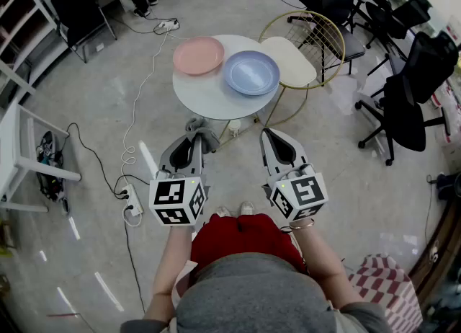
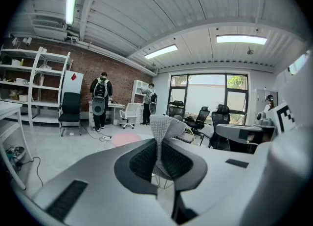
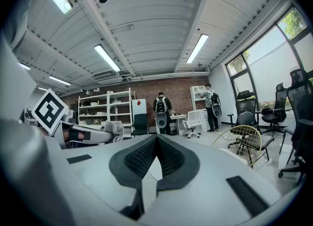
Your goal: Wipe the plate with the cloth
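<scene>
A grey knitted cloth (image 1: 202, 134) sticks out of my left gripper (image 1: 196, 138), which is shut on it; in the left gripper view the cloth (image 2: 165, 132) rises from between the jaws. My right gripper (image 1: 269, 135) is shut with nothing in it, and the right gripper view shows its tips (image 3: 156, 139) meeting. A pink plate (image 1: 198, 55) and a blue plate (image 1: 251, 72) lie on a round white table (image 1: 209, 94) ahead of both grippers. Both grippers hang in the air, short of the table's near edge.
A gold wire chair (image 1: 311, 43) with a cream seat stands right of the table. Black office chairs (image 1: 414, 86) fill the right side. Cables and a power strip (image 1: 132, 200) lie on the floor at left, near a white shelf frame (image 1: 29, 151). People stand at a far desk (image 2: 101, 100).
</scene>
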The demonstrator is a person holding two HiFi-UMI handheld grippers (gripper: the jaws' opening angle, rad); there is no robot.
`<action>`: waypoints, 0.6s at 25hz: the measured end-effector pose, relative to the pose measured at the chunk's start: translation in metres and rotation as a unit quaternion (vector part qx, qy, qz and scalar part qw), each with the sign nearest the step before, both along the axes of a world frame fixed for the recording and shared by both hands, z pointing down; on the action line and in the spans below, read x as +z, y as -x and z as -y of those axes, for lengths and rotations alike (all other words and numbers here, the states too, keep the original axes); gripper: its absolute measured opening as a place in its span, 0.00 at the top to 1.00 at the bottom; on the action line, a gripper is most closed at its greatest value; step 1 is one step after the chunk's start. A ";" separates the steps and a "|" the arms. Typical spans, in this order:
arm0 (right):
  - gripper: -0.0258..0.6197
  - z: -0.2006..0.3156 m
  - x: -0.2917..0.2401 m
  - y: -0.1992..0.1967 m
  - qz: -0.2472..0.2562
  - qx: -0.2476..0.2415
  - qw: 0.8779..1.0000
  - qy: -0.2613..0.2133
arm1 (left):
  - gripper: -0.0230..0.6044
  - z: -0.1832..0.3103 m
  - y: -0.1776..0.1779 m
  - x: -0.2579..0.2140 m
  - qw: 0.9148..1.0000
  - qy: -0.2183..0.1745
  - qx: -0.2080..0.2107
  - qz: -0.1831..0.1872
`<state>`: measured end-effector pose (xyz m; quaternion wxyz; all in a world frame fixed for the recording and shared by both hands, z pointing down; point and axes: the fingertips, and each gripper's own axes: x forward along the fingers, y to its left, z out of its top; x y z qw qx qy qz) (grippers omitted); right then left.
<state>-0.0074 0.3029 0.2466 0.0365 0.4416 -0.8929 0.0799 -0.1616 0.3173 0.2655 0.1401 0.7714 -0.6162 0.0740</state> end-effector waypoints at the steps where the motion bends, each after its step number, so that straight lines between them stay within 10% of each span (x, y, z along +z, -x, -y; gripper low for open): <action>1: 0.92 0.001 0.000 -0.002 0.000 0.000 1.000 0.002 | 0.91 0.001 -0.002 -0.001 1.000 0.000 0.000 0.000; 15: 0.91 0.033 0.003 -0.047 0.008 0.019 1.000 0.012 | 0.91 0.035 -0.037 0.000 1.000 0.001 0.011 0.008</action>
